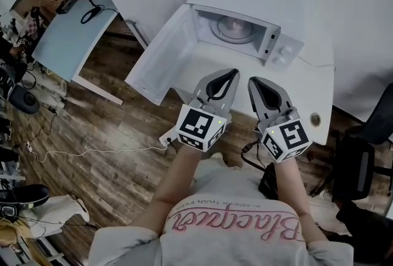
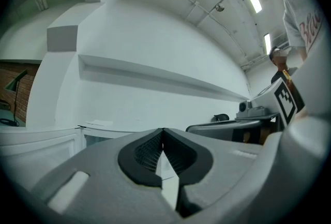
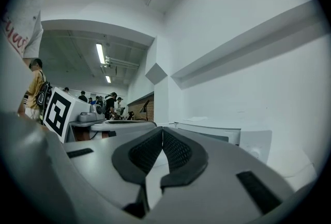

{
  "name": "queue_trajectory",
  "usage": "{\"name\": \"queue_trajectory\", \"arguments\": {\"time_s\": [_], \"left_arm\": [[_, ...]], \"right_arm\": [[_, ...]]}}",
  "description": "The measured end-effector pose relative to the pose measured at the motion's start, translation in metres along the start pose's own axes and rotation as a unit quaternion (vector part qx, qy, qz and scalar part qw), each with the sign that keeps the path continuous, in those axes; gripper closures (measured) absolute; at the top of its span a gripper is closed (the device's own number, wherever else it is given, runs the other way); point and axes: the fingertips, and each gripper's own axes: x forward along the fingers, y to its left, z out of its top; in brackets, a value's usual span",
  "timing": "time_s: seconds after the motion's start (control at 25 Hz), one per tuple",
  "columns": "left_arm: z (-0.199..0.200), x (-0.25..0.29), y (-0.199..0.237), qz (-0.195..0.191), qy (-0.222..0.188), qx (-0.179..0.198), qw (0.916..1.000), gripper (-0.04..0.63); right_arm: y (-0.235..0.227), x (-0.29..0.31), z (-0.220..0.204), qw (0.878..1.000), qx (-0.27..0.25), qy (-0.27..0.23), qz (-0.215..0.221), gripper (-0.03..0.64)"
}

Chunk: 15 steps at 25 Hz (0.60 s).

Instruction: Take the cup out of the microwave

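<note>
While the microwave door (image 1: 163, 54) stands open, left claw (image 1: 235, 72) closed, right claw (image 1: 251, 80) closed, both empty.

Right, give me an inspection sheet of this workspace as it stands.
Surface: white table, carries the microwave.
Job's things: microwave, door swung open to the left; round shape inside, cup or turntable, cannot tell.
Clutter: shoe on the floor.
Grippers: left tongs and right tongs both shut, empty, side by side in front of the microwave.
Cables: white cable across the floor; black cable below the table edge.
Surroundings: wood floor, second table, black chair.
</note>
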Motion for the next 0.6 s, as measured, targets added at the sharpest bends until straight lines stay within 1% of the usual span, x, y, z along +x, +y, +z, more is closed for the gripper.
{"name": "queue_trajectory", "arguments": {"time_s": [0.28, 0.44, 0.6], "left_arm": [[-0.003, 0.005, 0.02, -0.011, -0.004, -0.009, 0.9999, 0.591], [-0.006, 0.007, 0.027, -0.012, -0.005, -0.017, 0.9998, 0.589], [-0.01, 0.01, 0.03, -0.014, -0.001, -0.023, 0.9996, 0.589]], "right_arm": [[-0.005, 0.015, -0.001, 1.0, -0.003, 0.007, -0.022, 0.604], [-0.005, 0.02, -0.002, 1.0, -0.009, 0.012, -0.02, 0.604], [-0.012, 0.02, -0.003, 0.999, -0.005, 0.019, -0.034, 0.604]]}}
